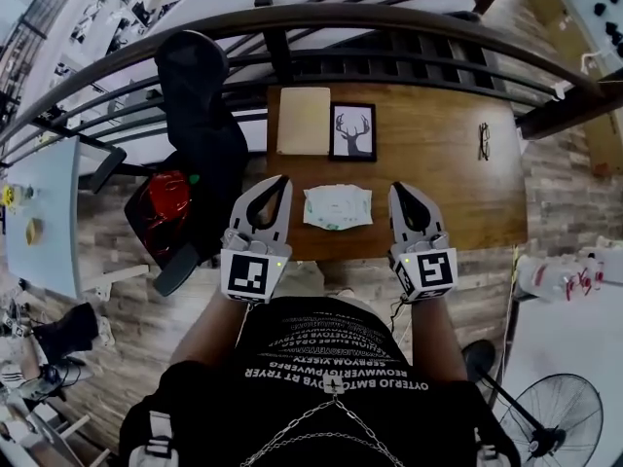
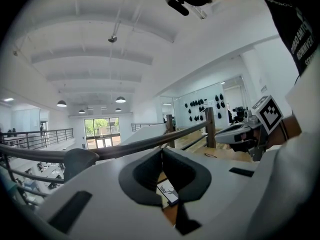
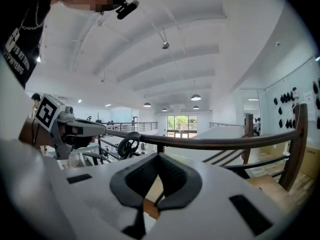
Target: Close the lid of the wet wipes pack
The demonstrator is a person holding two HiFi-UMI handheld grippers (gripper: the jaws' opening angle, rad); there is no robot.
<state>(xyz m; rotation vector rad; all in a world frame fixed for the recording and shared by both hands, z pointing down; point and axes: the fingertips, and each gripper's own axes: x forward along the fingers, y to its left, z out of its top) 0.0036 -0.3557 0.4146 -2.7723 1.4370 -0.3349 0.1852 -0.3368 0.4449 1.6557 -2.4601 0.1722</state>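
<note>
Wooden table [image 1: 438,193], wet wipes pack [image 1: 337,207] near front edge, bare wood rightward

Jaws: your white, dark-padded right gripper [image 3: 159,156] has its tips pressed together, with nothing between them.
Below the tips: a small brown wooden patch [image 3: 150,207] shows, possibly a tabletop; too little of it is visible to be sure.
Ahead: a curved dark wooden handrail [image 3: 225,144] crosses your view.
Left side: your white left gripper [image 3: 95,129], with its black-and-white marker cube [image 3: 46,111].
Overhead: a white arched ceiling [image 3: 165,19] with round pendant lamps [image 3: 195,97].
</note>
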